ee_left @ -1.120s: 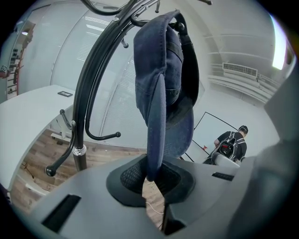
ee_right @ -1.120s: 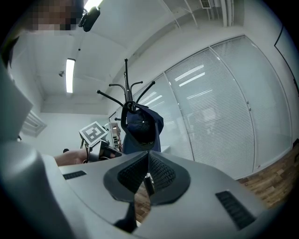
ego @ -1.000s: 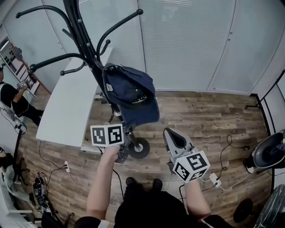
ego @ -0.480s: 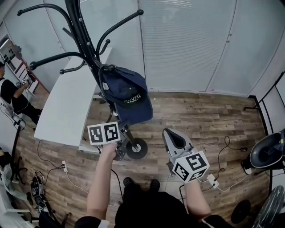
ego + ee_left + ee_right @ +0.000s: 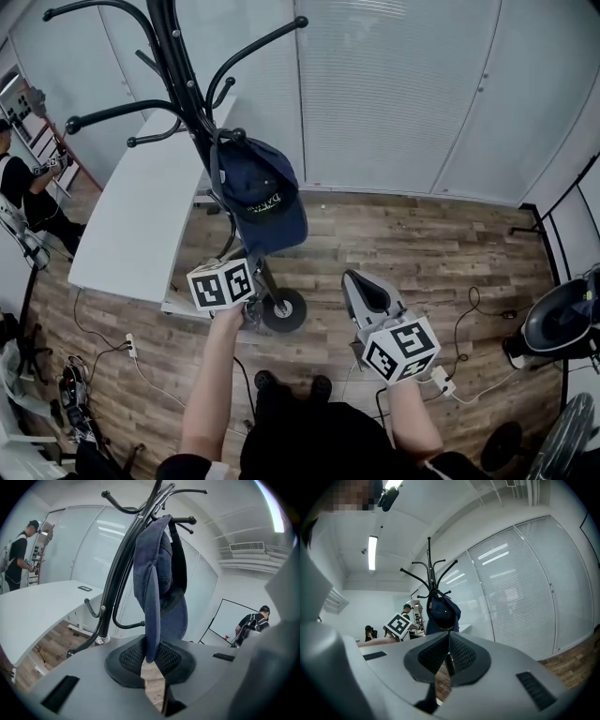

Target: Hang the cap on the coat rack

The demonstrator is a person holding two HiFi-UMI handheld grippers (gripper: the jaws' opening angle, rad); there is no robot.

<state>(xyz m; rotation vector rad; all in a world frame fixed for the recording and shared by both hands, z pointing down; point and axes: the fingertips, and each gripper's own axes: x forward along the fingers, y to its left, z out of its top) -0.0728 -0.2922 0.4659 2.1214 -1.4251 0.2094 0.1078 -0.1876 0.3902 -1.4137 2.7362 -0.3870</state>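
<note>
The cap [image 5: 258, 192] is seen hanging on the coat rack [image 5: 183, 80]. Its back strap is looped over 1 short hook [image 5: 228, 134] close to the pole, and its brim [image 5: 151, 620] is turned downward. The lower edge of the brim is pinched between the pads of the left tool [image 5: 150, 659], whose jaws are drawn narrow onto the cloth. In the head view this tool is raised just under the cap by the left hand [image 5: 230, 321], and its marker cube [image 5: 222, 284] is turned toward the camera. The right tool [image 5: 447, 652] is held to the right of the rack and well apart from it. Its jaws are brought together and nothing is gripped between them. In the right gripper view the rack and cap are seen far beyond its tips. A white surface [image 5: 131, 220] is placed to the left of the rack, and a wooden floor [image 5: 422, 248] is spread beneath everything. 1 person in a dark top [image 5: 19, 192] is seen at the far left edge of the head view, and a second person [image 5: 253, 620] is made out in the background of the left gripper view.
</note>
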